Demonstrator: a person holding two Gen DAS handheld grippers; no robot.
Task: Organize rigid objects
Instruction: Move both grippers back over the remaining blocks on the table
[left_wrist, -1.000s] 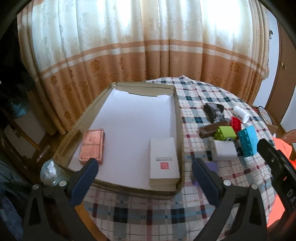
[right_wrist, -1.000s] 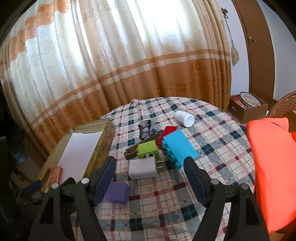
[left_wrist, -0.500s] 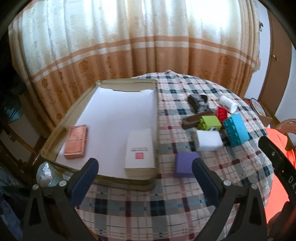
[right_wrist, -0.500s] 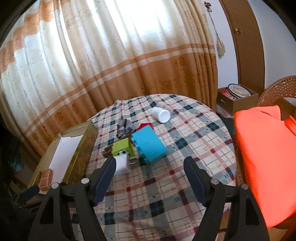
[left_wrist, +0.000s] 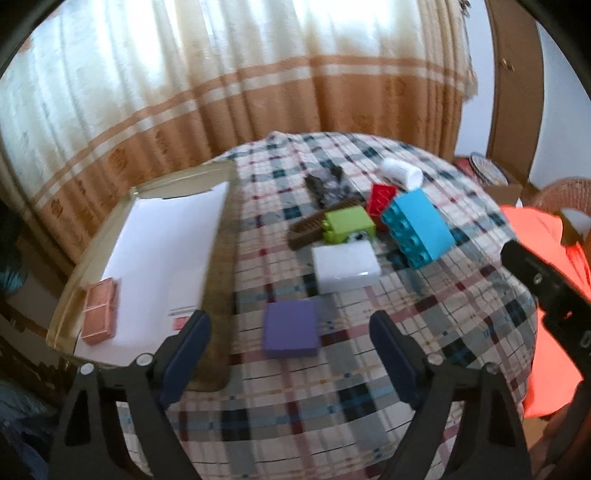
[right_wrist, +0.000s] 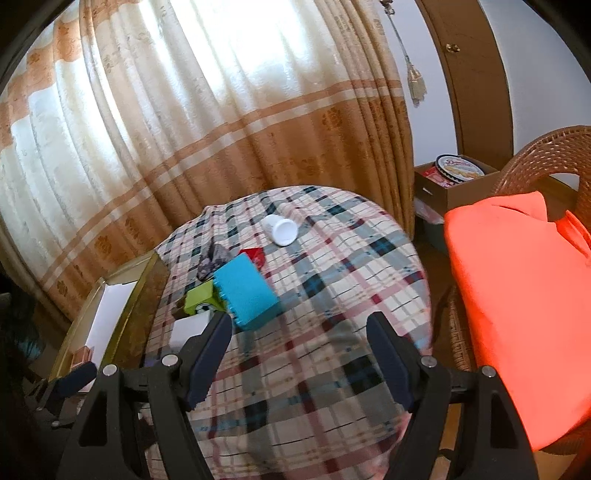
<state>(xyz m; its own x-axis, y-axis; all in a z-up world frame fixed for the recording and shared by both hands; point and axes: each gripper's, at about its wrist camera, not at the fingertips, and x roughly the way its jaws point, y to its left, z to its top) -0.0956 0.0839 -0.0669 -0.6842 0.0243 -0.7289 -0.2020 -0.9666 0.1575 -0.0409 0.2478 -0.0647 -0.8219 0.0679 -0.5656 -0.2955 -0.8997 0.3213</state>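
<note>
My left gripper is open and empty, its jaws either side of a purple block on the plaid table. Beyond lie a white box, a green brick, a brown comb-like piece, a blue brick, a red brick, a dark crumpled thing and a white bottle. A shallow box at left holds a pink case and a white booklet. My right gripper is open and empty above the table, right of the blue brick.
The round table drops off on all sides. A wicker chair with an orange cloth stands at right. A cardboard box with a tin sits on the floor. Curtains hang behind.
Both grippers have swung to the right. The purple block now lies between my left jaws. The right view has left the purple block and most of the white box behind.
</note>
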